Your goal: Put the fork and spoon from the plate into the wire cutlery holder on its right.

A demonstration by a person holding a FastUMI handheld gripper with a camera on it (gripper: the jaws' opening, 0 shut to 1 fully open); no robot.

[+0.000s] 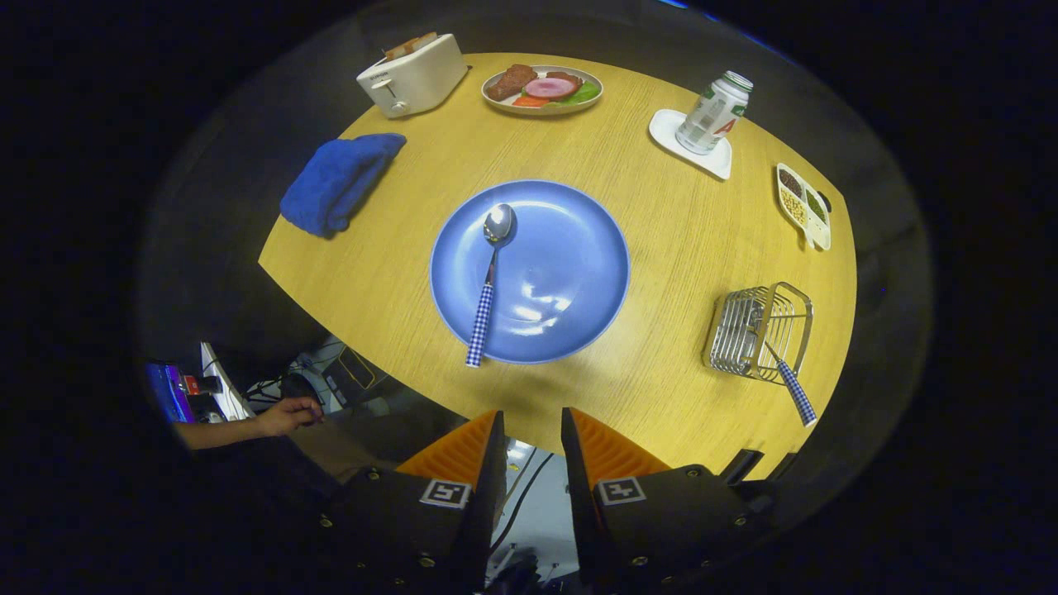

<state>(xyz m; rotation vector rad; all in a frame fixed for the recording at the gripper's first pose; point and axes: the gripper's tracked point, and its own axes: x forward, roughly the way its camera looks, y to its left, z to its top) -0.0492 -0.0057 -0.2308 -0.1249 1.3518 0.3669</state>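
Gripper (533, 426): jaws slightly apart, empty, above near table edge. Spoon (490, 277): on blue plate (570, 273), beyond fingers. Fork (792, 387): in wire cutlery holder (756, 330), handle protruding, right of plate.

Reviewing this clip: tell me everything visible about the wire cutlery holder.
The wire cutlery holder is a shiny metal basket of thin parallel rods with a hoop-like frame at one end. It sits on the wooden table to the right of the blue plate, apart from it, beyond the gripper fingers, which stand slightly parted and hold nothing. A checked utensil handle sticks out of it toward the table edge; its head is hidden among the rods.
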